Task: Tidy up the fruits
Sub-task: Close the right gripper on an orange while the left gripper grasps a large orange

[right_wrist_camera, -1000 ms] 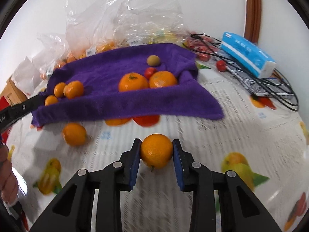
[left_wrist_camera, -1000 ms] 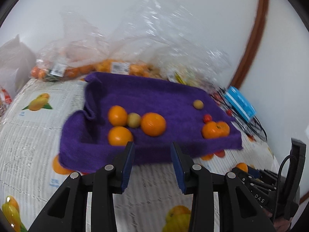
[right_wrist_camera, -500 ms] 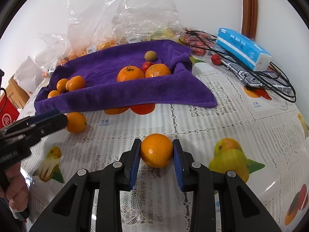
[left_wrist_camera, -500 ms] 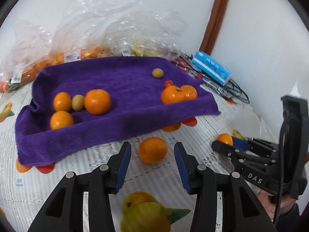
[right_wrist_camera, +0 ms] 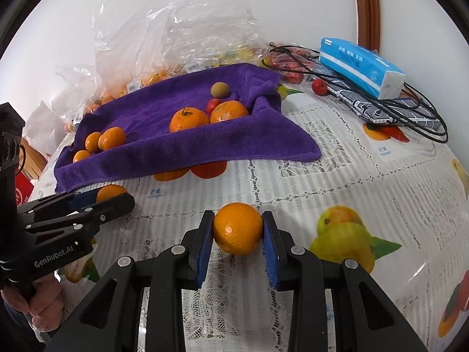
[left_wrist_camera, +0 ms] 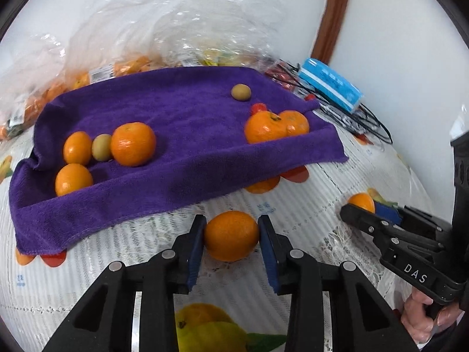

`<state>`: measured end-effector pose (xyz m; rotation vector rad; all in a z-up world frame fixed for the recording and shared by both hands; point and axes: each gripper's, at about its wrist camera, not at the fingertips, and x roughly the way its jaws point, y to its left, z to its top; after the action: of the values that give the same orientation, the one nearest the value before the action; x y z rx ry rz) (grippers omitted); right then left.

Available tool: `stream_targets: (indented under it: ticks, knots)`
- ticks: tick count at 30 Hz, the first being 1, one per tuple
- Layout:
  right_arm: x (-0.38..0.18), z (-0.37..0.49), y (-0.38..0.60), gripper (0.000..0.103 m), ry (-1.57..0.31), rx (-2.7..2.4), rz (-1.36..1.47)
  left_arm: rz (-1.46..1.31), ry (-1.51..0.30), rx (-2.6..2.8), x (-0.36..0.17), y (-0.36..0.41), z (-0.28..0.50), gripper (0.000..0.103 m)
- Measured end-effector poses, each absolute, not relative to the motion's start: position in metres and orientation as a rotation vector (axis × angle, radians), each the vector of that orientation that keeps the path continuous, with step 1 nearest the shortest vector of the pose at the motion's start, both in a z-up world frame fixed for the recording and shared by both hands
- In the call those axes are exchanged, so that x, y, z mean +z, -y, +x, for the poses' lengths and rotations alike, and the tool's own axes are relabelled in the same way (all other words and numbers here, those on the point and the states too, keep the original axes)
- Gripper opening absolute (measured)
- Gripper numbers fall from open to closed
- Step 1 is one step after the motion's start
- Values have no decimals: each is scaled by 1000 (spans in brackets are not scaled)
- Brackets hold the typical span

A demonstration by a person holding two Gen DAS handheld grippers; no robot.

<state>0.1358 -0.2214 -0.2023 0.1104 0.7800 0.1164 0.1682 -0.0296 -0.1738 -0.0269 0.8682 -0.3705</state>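
A purple towel (left_wrist_camera: 187,123) lies on the fruit-print tablecloth and holds several oranges (left_wrist_camera: 133,143), two small green-brown fruits (left_wrist_camera: 241,92) and a small red fruit (left_wrist_camera: 258,107). My left gripper (left_wrist_camera: 231,234) is closed around a loose orange (left_wrist_camera: 231,235) lying on the cloth in front of the towel; both pads touch it. My right gripper (right_wrist_camera: 238,228) is shut on another orange (right_wrist_camera: 238,228) just above the cloth. The towel also shows in the right wrist view (right_wrist_camera: 187,129). Each gripper shows in the other's view, the left (right_wrist_camera: 88,202) and the right (left_wrist_camera: 366,208).
Clear plastic bags (left_wrist_camera: 176,38) with more oranges lie behind the towel against the wall. A blue tissue pack (right_wrist_camera: 360,67), black cables (right_wrist_camera: 404,108) and small red fruits (right_wrist_camera: 319,86) lie at the right back. A brown door frame (left_wrist_camera: 334,14) stands behind.
My left gripper moved right and forward to the loose orange and closed around it. My right gripper kept its orange and drew back a little from the towel.
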Motion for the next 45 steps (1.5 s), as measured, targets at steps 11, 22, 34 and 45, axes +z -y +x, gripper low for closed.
stream_targets:
  ticks: [11, 22, 34, 45]
  knots:
    - [-204, 138, 220, 32, -793, 94, 105, -25, -872, -341, -175, 26, 168, 35]
    - [-205, 138, 221, 32, -792, 95, 109, -125, -792, -316, -162, 5, 162, 35]
    - [-204, 137, 217, 32, -789, 89, 82, -237, -699, -262, -145, -20, 157, 35]
    - [-199, 129, 219, 32, -744, 86, 93, -259, -633, -239, -134, -29, 150, 35]
